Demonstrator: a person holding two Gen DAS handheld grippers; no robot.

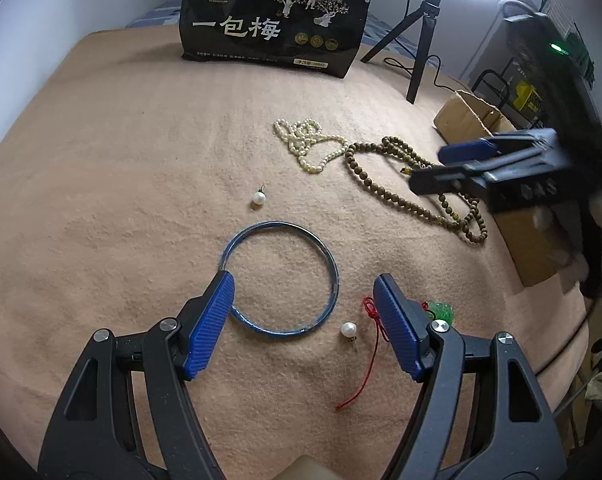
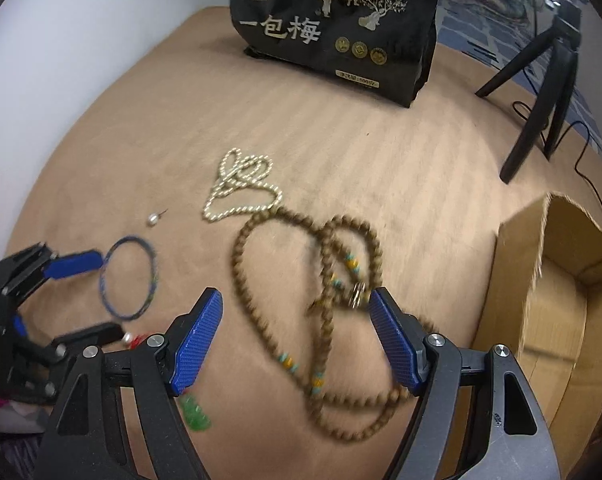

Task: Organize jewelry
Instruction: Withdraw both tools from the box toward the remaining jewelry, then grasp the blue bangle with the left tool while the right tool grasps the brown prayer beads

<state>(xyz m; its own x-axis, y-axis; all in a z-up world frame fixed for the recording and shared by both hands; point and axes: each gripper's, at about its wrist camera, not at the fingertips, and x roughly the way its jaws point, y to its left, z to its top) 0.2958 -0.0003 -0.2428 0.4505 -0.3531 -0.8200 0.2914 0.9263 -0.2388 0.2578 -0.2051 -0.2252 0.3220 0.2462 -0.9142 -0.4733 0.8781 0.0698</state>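
Observation:
A thin blue bangle (image 1: pixel 269 225) lies flat on the tan blanket (image 1: pixel 121 200). My left gripper (image 1: pixel 303 284) hangs open over it, and the left pad covers the bangle's near-left rim. A pearl earring (image 1: pixel 348 329) and a red cord (image 1: pixel 375 344) with a green pendant (image 1: pixel 441 309) lie by the right pad. A second pearl earring (image 1: pixel 259 198) sits beyond the bangle. My right gripper (image 2: pixel 295 300) is open above a long brown wooden bead string (image 2: pixel 235 264), with some of its loops between the pads. A white pearl necklace (image 2: pixel 237 189) is bunched further back.
An open cardboard box (image 2: pixel 561 300) stands to the right of the beads. A black snack bag (image 1: pixel 277 20) stands upright at the back of the blanket, with a black tripod (image 1: pixel 421 48) and its cable beside it. The left gripper (image 2: pixel 111 296) shows beside the bangle (image 2: pixel 154 268).

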